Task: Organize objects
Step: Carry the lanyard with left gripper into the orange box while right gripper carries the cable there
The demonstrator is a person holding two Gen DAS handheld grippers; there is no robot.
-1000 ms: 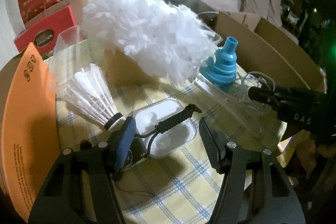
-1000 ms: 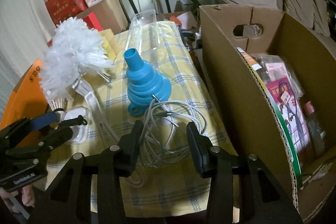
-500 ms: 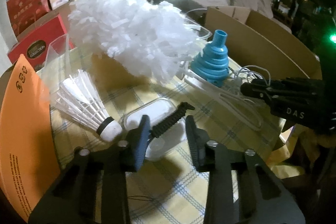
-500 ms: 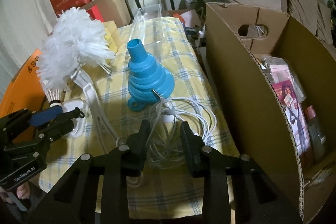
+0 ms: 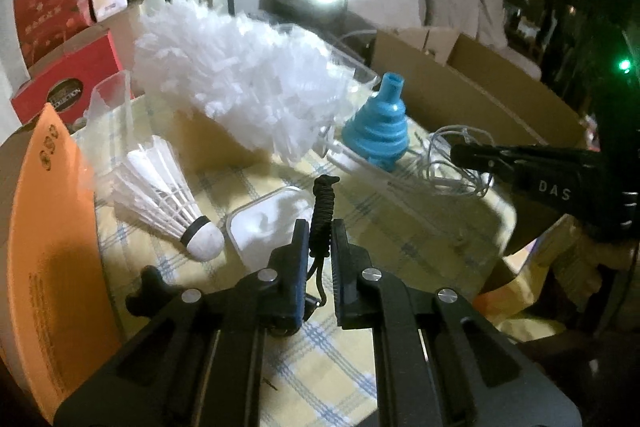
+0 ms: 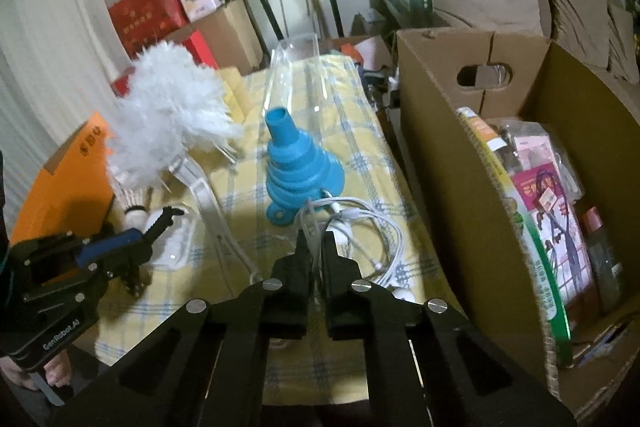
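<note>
Landmark: blue funnel [image 6: 298, 167], standing wide end down on the checked cloth [image 6: 360, 163], spout up.
Orange box [image 5: 44, 247]: far left of the funnel, at the table edge.
Shuttlecock [image 5: 160, 195]: well left of the funnel, lying on its side, cork end toward the left camera.
Left gripper [image 5: 320, 243]: left of the funnel and nearer the camera; jaws drawn in tight on a black cord [image 5: 322, 203], which stands up between them.
White case [image 5: 272, 223]: left of the funnel, lying flat under and just behind the cord; whether the cord is attached to the case cannot be told.
Duster [image 5: 240, 83]: left of and behind the funnel, white plumes raised above the cloth; its pale handle [image 6: 208, 199] runs down the funnel's left side toward the near edge.
Clear tray [image 6: 296, 75]: directly behind the funnel, on the cloth.
White cable [image 6: 360, 227]: loose tangle in front of the funnel, touching its base.
Right gripper [image 6: 316, 247]: in front of the funnel; jaws nearly closed, pinching strands of the cable, the rest trailing on the cloth.
Carton [image 6: 460, 167]: right of the funnel, beside the table, open-topped, holding packets and books.
</note>
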